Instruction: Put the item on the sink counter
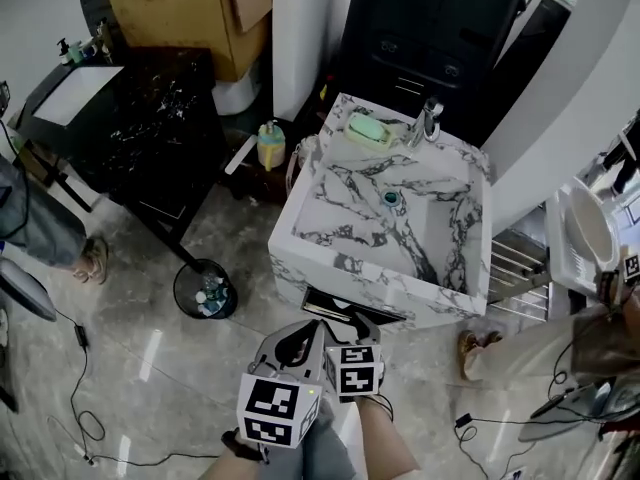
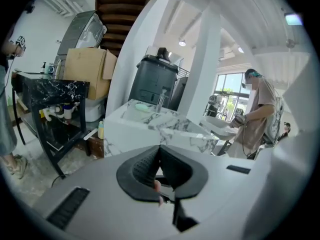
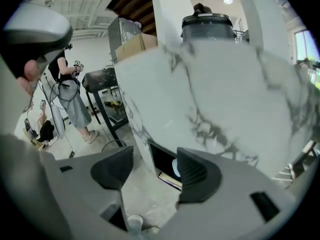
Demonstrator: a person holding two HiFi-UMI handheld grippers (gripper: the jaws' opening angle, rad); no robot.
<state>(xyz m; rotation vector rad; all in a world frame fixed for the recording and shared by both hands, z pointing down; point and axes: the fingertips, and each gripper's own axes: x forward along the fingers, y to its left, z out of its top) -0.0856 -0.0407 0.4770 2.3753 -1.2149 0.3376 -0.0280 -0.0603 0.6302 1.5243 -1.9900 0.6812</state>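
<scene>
The white marble sink (image 1: pixel 330 258) stands just ahead of me, with a green soap (image 1: pixel 368 129) and a faucet (image 1: pixel 428 120) on its back counter. Both grippers are low in the head view, in front of the sink. My left gripper (image 1: pixel 292 348) is shut, jaws touching with nothing between them (image 2: pixel 160 165). My right gripper (image 1: pixel 356 324) is open and empty (image 3: pixel 155 171). It points at a dark shelf opening (image 3: pixel 165 160) under the sink front (image 3: pixel 210 94). A pale round item (image 3: pixel 176 168) sits inside above a flat one; I cannot tell what they are.
A black marble table (image 1: pixel 150 118) and a cardboard box (image 1: pixel 190 8) stand to the left. A round bin (image 1: pixel 205 290) and a yellow bottle (image 1: pixel 270 146) are on the floor beside the sink. Cables (image 1: pixel 85 423) trail across the floor. A person (image 2: pixel 257 114) stands to the right.
</scene>
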